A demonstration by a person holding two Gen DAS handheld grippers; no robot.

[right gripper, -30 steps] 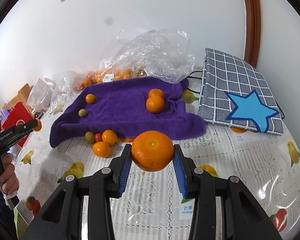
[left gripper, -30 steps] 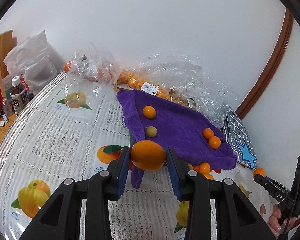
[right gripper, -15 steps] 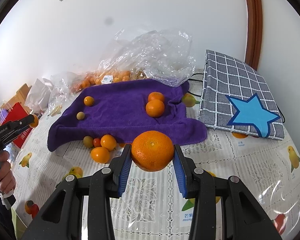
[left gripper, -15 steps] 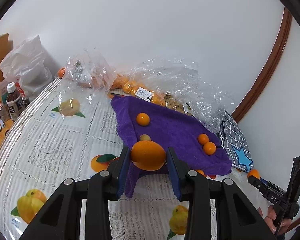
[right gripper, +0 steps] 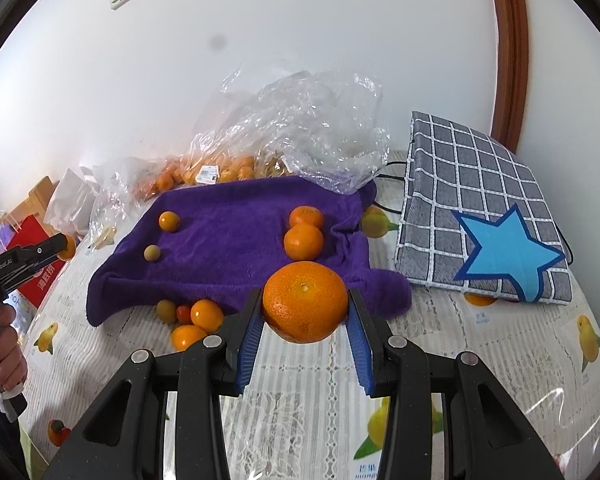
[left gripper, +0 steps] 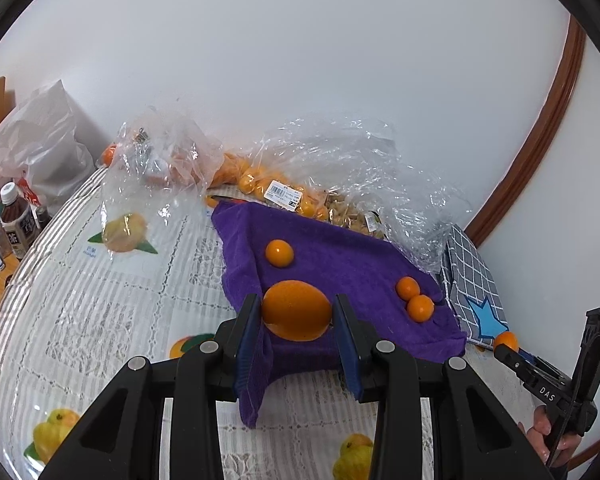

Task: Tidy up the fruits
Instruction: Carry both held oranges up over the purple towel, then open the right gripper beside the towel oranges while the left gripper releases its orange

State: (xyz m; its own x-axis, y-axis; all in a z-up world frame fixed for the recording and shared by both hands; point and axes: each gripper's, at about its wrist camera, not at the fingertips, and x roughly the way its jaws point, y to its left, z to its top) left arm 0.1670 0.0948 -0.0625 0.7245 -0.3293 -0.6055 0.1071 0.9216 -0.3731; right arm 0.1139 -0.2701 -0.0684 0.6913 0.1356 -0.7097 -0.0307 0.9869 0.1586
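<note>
My left gripper (left gripper: 297,312) is shut on an orange (left gripper: 297,309), held above the near edge of a purple towel (left gripper: 340,264). My right gripper (right gripper: 305,309) is shut on a larger orange (right gripper: 305,307), held above the table just short of the same towel (right gripper: 228,232). Two small oranges (right gripper: 303,240) lie together on the towel, with one small orange (right gripper: 169,221) and a greenish fruit (right gripper: 152,253) further left. Several small fruits (right gripper: 192,320) lie on the table by the towel's near edge.
Clear plastic bags (right gripper: 296,136) of small oranges lie behind the towel by the wall. A grey checked bag with a blue star (right gripper: 484,220) lies to the right. A bottle (left gripper: 18,220) and a white bag (left gripper: 40,148) stand at the far left. The tablecloth (right gripper: 440,344) has fruit prints.
Both grippers moved forward towards the towel with their oranges still held. The left one now hides the greenish fruit in its view.
</note>
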